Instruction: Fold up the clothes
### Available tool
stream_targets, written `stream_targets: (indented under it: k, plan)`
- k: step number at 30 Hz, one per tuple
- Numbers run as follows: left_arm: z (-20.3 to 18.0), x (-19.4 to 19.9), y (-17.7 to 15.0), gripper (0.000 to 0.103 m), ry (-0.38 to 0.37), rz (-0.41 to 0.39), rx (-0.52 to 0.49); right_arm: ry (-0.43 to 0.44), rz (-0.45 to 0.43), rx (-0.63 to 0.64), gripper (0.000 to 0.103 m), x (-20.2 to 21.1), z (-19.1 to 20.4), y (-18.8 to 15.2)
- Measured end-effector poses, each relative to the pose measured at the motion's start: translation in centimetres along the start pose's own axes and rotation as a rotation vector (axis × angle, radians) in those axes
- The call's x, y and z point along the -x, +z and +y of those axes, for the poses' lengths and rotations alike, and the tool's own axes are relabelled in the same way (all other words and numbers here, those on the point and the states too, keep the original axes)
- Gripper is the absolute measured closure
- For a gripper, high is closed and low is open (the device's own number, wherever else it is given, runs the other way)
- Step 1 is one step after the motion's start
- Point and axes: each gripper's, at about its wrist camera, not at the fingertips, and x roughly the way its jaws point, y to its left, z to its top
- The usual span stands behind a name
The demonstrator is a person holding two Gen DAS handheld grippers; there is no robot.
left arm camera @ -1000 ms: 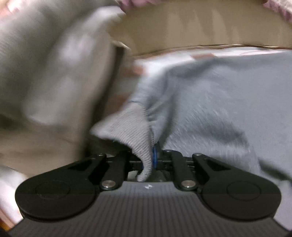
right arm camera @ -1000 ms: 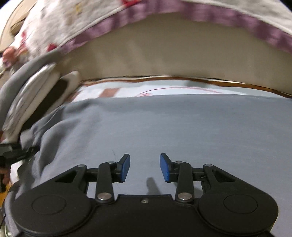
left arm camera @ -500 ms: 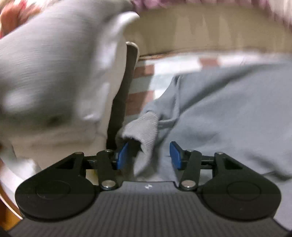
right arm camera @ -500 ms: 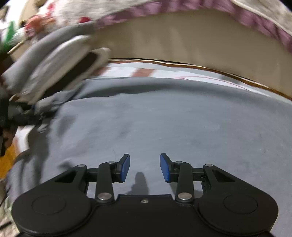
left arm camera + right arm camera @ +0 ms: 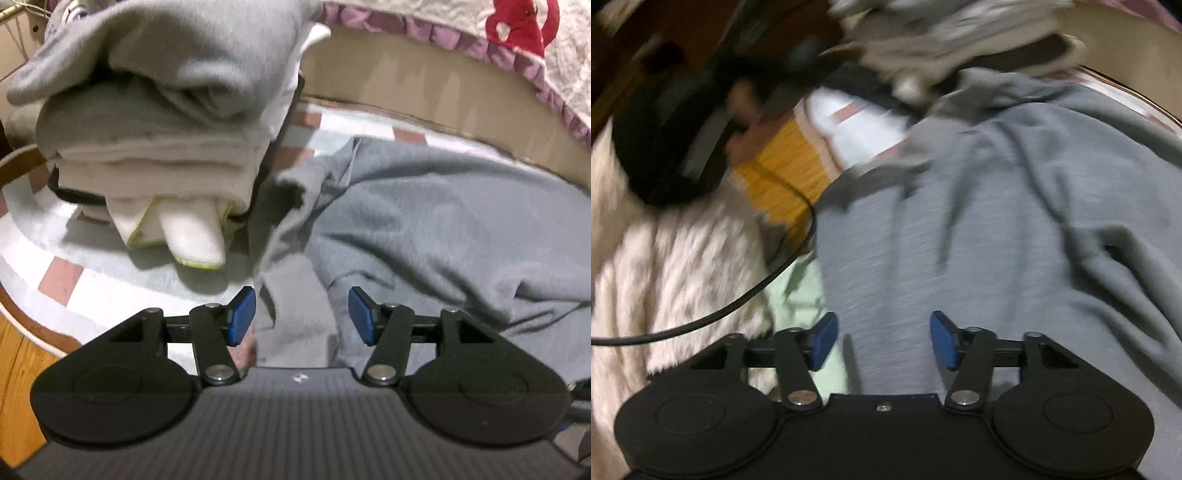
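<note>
A grey sweater (image 5: 443, 229) lies spread on the checked cover (image 5: 74, 258), creased along its left side. Its ribbed sleeve cuff (image 5: 291, 291) rests loose between the blue pads of my left gripper (image 5: 301, 319), whose jaws are opening and do not press on it. In the right wrist view the same sweater (image 5: 997, 221) fills the middle and right. My right gripper (image 5: 882, 339) hovers over its near left edge, jaws opening, with only flat cloth below them.
A stack of folded grey and white clothes (image 5: 166, 110) stands at the back left, beside the sleeve. A quilt with a purple frill (image 5: 517, 37) hangs behind. White fluffy fabric (image 5: 665, 277), a black cable (image 5: 738, 302) and pale green cloth (image 5: 798, 295) lie left of the right gripper.
The left gripper let go of the grey cuff, its jaws spread and it drew back. The right gripper swung left to the sweater's edge and widened.
</note>
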Motion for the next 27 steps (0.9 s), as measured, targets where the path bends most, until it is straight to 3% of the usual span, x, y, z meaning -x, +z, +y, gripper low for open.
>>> stream_targets:
  k: [3, 5, 8, 9, 10, 11, 13, 15, 19, 26, 27]
  plan:
    - [-0.3, -0.1, 0.1, 0.048, -0.017, -0.011, -0.013, -0.074, 0.005, 0.079, 0.034, -1.3, 2.0, -0.3]
    - [-0.6, -0.2, 0.0, 0.048, -0.019, 0.001, -0.027, -0.062, 0.059, 0.070, 0.034, -2.2, 2.1, -0.5]
    - [-0.9, 0.5, 0.1, 0.048, -0.065, -0.025, -0.050, -0.145, 0.160, 0.106, 0.034, -4.0, 2.2, -1.3]
    - [-1.1, 1.0, 0.1, 0.048, -0.085, -0.040, -0.060, -0.185, 0.174, 0.134, 0.040, -4.4, 2.3, -1.5]
    - [-1.6, 1.5, 0.1, 0.048, -0.109, -0.070, -0.081, -0.188, 0.155, 0.136, 0.052, -4.0, 2.1, -1.5]
    - [-2.0, 2.1, 0.2, 0.048, -0.132, -0.101, -0.104, -0.192, 0.137, 0.138, 0.097, -3.7, 2.0, -1.5]
    - [-3.3, 3.9, 0.1, 0.049, -0.187, -0.195, -0.190, -0.156, 0.051, 0.077, 0.096, -2.0, 1.0, -1.0]
    - [-4.2, 5.5, -0.1, 0.048, -0.303, -0.260, -0.253, -0.157, -0.008, 0.014, 0.096, -0.4, -0.3, -0.5]
    - [-6.5, 6.6, -1.3, 0.046, -0.509, -0.259, -0.429, -0.158, -0.083, -0.119, 0.096, 1.8, -3.6, -0.3]
    - [-11.5, 6.0, -4.4, 0.040, -0.432, -0.261, -0.743, -0.175, -0.155, -0.120, 0.096, 4.0, -4.9, 0.7]
    - [-12.1, 5.9, -4.8, 0.035, -0.417, -0.264, -0.782, -0.178, -0.157, -0.111, 0.096, 4.4, -5.0, 0.9]
